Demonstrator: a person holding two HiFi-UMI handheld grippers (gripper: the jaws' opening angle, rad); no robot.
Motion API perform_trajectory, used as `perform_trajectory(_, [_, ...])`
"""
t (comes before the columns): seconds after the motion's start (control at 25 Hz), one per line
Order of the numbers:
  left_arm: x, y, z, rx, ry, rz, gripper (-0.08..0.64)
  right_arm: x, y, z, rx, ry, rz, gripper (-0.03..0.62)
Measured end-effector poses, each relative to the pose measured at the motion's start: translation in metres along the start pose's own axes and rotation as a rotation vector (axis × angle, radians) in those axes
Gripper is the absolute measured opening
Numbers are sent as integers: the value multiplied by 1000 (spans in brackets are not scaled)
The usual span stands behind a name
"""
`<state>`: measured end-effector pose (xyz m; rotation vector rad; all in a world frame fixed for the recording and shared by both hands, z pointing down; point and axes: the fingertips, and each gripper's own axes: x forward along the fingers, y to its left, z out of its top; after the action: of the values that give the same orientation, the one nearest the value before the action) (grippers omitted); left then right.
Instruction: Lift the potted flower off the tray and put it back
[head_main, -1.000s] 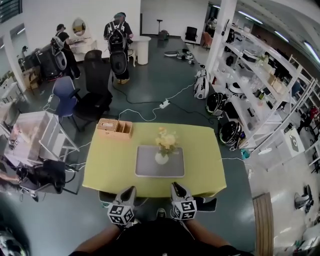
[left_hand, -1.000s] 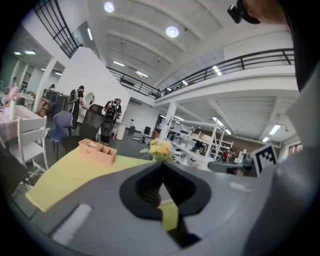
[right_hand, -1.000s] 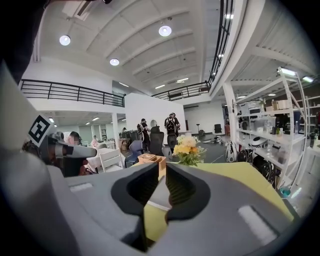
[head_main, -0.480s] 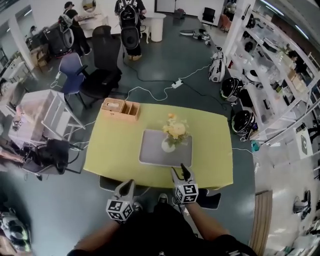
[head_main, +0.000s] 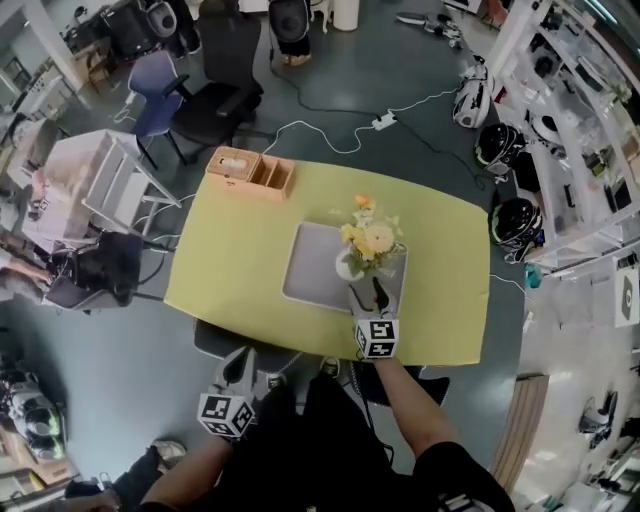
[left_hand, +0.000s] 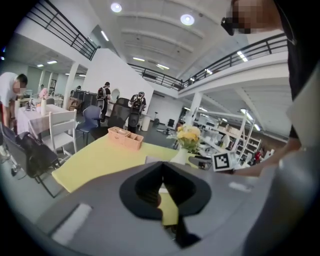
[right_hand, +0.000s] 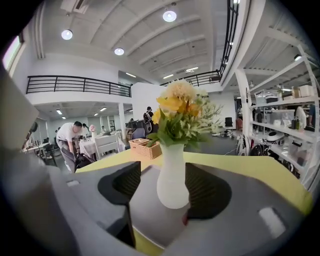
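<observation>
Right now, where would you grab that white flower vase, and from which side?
Grip the white vase at its narrow neck, above the round belly, coming level from the person's side. It stands upright on the tray, and the right tool, jaws just opening, straddles it.

We found the potted flower (head_main: 360, 250) standing upright on the tray (head_main: 312, 262), toward its right side, with yellow and orange blooms and green leaves in a white, narrow-necked vase. The tray was a flat grey rectangle with rounded corners, lying near the middle of the yellow table (head_main: 230, 265).
</observation>
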<state>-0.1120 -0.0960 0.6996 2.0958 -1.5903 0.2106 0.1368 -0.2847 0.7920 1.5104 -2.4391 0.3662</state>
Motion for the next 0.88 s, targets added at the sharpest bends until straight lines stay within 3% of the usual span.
perform_trajectory(0.28, [6, 5, -14, -10, 31, 54, 8, 55, -23, -8, -29, -8, 17, 320])
perform_trajectory(0.6, [5, 11, -27, -25, 54, 103, 8, 82, -26, -11, -71, -13, 26, 327])
perform_trajectory(0.64, [4, 12, -27, -26, 54, 108, 8, 82, -26, -12, -83, -13, 19, 319])
perform_trajectory(0.72, [2, 13, -28, -26, 52, 114, 8, 82, -25, -11, -90, -19, 13, 243])
perform_trajectory(0.88, [2, 12, -28, -25, 44, 120, 8, 82, -26, -10, -85, -22, 21, 227])
